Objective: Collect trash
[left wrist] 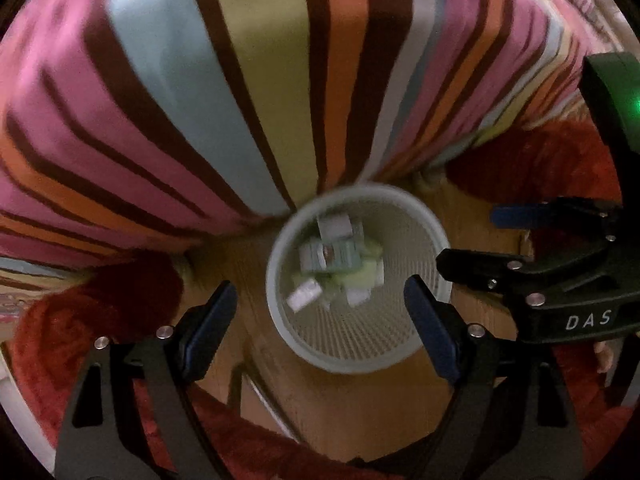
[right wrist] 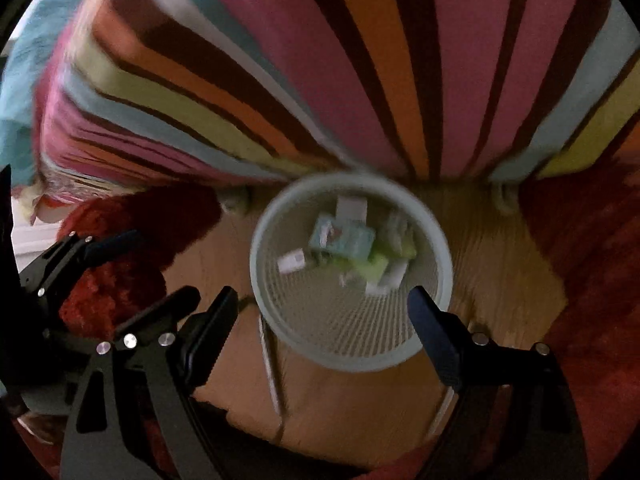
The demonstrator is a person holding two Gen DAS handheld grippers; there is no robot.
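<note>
Red shaggy rug (left wrist: pixel 100 320) on the far left, and honestly that's my first worry: a scrap dropped there could sink into the pile and be a pain to pinch back out. Moving right, the left gripper (left wrist: pixel 320 320) hangs spread wide with nothing between its pads, looking down over the pale mesh bin (left wrist: pixel 352 356), which stands on the wooden floor (left wrist: pixel 360 408) right against the striped bedcover (left wrist: pixel 240 80). The trash (left wrist: pixel 336 264) is already sitting at the bottom of that bin, a blurry pile of small boxes and paper, can't make out what exactly. Right of that, the right gripper (right wrist: pixel 322 324) is also released and empty above the same bin, with the left one just beside it.

What could go wrong, as I see it: the two grippers are close together, so swinging either away could clip the other. The bin looks light, so a knock on the rim could tip it and spill everything. Both views are smeared, so judging clearance is iffy.
</note>
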